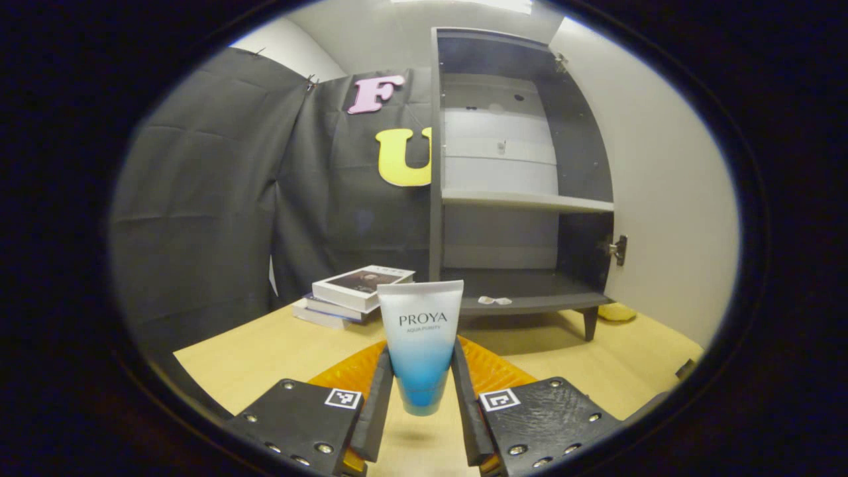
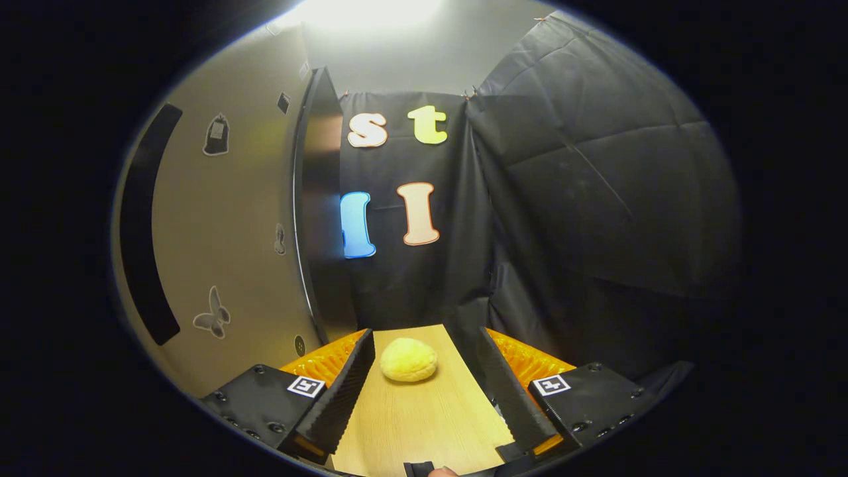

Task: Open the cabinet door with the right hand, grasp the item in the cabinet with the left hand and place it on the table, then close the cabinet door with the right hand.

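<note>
L gripper view: left gripper clamped on the tube, both fingers pressing its lower sides; tube stands upright, cap end down, held above the surface, w/ a faint shadow under it. Cabinet is the landmark: tube is in front of it, out of its compartments, well apart from the opening. Cabinet stands on the surface on short legs, door swung wide open to the cabinet's right side, hinge visible at the edge. Inside: one shelf mid-height, a small pale scrap at the front lip of the bottom compartment. Stack of books lies just left of the cabinet's base, on the surface. Yellow bun-like lump sits by the cabinet's right front leg, beneath the open door.

R gripper view: right gripper open, fingers spread wide, gripping nothing, low over the surface. The yellow lump lies ahead btwn the fingers, not touching them. Cabinet door rises just left of the gripper, w/ a dark handle strip and small stickers on its face.
</note>
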### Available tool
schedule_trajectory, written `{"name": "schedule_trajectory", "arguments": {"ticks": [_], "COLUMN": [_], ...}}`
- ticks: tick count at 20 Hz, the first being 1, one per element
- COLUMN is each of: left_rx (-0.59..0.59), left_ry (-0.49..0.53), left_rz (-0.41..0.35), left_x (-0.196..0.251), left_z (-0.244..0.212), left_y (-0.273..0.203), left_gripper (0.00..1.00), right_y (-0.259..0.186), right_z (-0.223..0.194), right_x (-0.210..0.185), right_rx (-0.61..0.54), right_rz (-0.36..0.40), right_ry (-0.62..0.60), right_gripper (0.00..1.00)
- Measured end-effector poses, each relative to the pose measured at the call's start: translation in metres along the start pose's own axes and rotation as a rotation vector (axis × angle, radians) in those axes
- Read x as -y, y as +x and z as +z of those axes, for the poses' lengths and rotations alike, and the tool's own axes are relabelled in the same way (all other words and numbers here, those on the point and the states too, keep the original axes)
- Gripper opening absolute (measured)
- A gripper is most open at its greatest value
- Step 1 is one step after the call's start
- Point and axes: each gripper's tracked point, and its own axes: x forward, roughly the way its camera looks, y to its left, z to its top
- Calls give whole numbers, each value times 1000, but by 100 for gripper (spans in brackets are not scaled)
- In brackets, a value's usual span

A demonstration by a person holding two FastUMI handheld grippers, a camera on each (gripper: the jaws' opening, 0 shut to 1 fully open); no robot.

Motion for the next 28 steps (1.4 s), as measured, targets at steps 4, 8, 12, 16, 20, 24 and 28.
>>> {"name": "schedule_trajectory", "arguments": {"ticks": [4, 8, 12, 16, 20, 24, 28], "left_rx": [-37, -67, -76, -99, -97, -120, -109], "left_ry": [-19, -34, -53, -57, -40, -7, 7], "left_rz": [26, 63, 75, 91, 84, 92, 124], "left_x": [-7, -12, -11, -10, -6, -7, -14], "left_z": [-43, -69, -83, -95, -96, -93, -58], "left_y": [6, 2, -5, -14, -25, -29, -42], "left_gripper": [47, 47, 51, 47, 47, 84, 95], "right_y": [3, 5, 6, 5, 3, 1, -2], "right_z": [-3, -8, -6, -9, -17, -19, -12], "right_x": [-6, -12, -18, -22, -24, -28, -30], "right_rx": [-11, -31, -36, -40, -58, -57, -44], "right_rz": [5, 17, 31, 44, 50, 61, 80], "right_ry": [-16, -37, -59, -61, -64, -66, -56], "right_gripper": [98, 98, 98, 98, 98, 93, 93]}}
